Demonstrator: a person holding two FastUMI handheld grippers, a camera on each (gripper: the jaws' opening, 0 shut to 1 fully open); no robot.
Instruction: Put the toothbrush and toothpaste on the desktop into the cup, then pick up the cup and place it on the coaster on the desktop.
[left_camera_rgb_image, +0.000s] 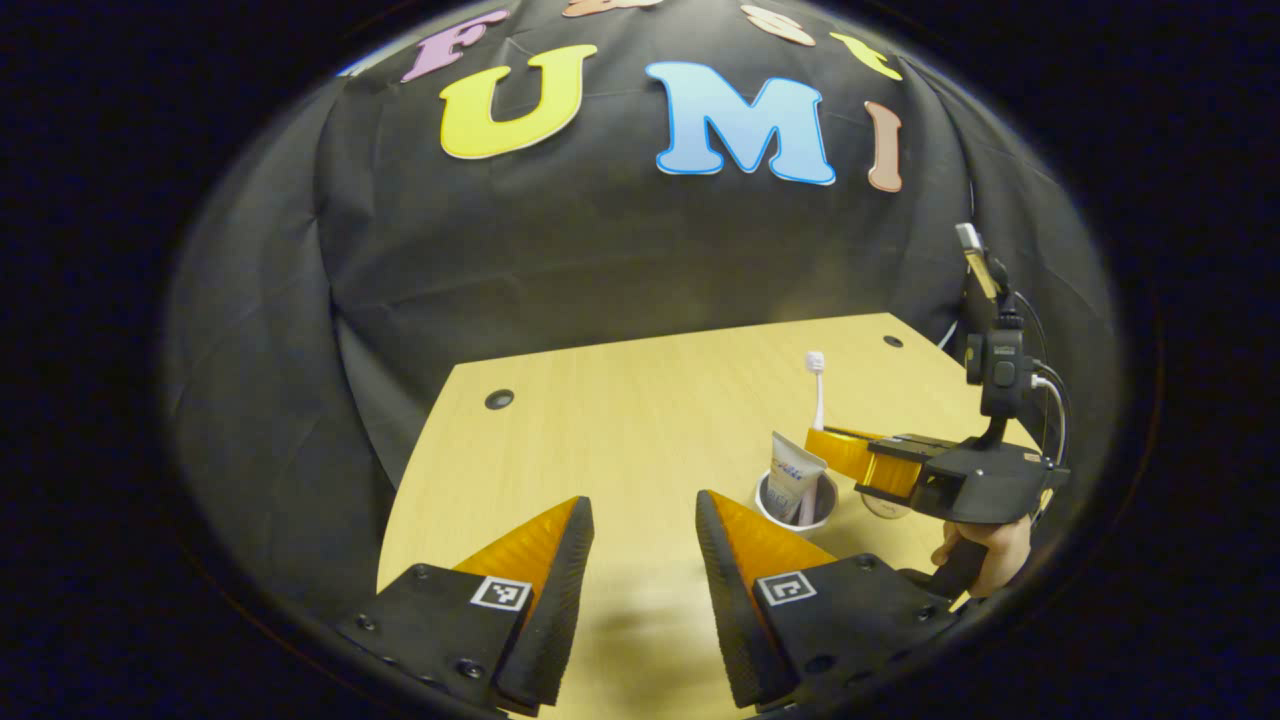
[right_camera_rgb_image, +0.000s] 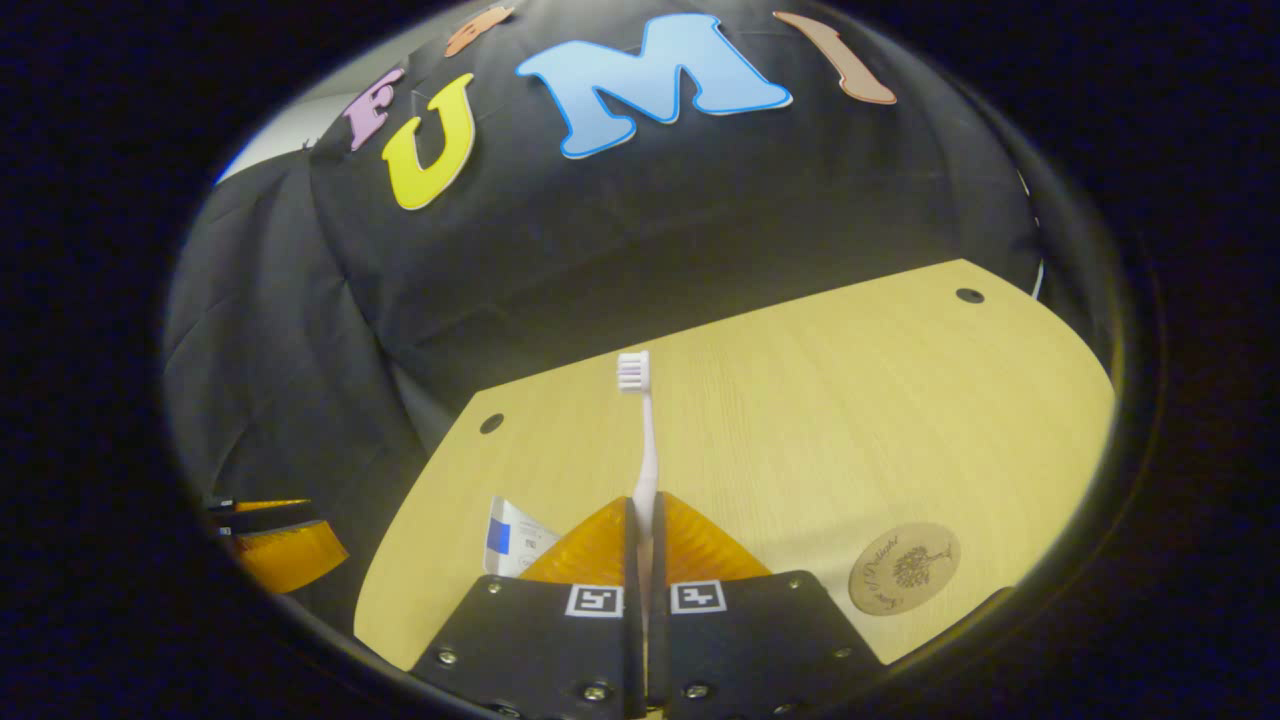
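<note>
In the right gripper view, the right claw (right_camera_rgb_image: 641, 520) is seen closed tight on the toothbrush (right_camera_rgb_image: 646, 440). The thin handle is pinched between both fingers, and the brush stands upright with its bristles at the top, straight ahead of the claw. A corner of the toothpaste (right_camera_rgb_image: 515, 540) is seen just to the left of the claw's fingers. The round wooden coaster (right_camera_rgb_image: 904, 568) is seen lying flat on the wooden desk (right_camera_rgb_image: 860, 400), off to the right of the claw and apart from it.

In the left gripper view, the left claw (left_camera_rgb_image: 645, 535) is held open, with a wide gap between its fingers and nothing held in it. It is kept low over the desk (left_camera_rgb_image: 620, 420). The white cup (left_camera_rgb_image: 797, 505) is seen ahead and to the right of this claw. The toothpaste (left_camera_rgb_image: 790, 472) is standing in the cup, leaning a little. The toothbrush (left_camera_rgb_image: 818, 385) is held upright over the cup, and its lower end is seen inside it. The right claw (left_camera_rgb_image: 840, 450) is seen just beside the cup's right side, with a hand (left_camera_rgb_image: 985, 555) under it.
</note>
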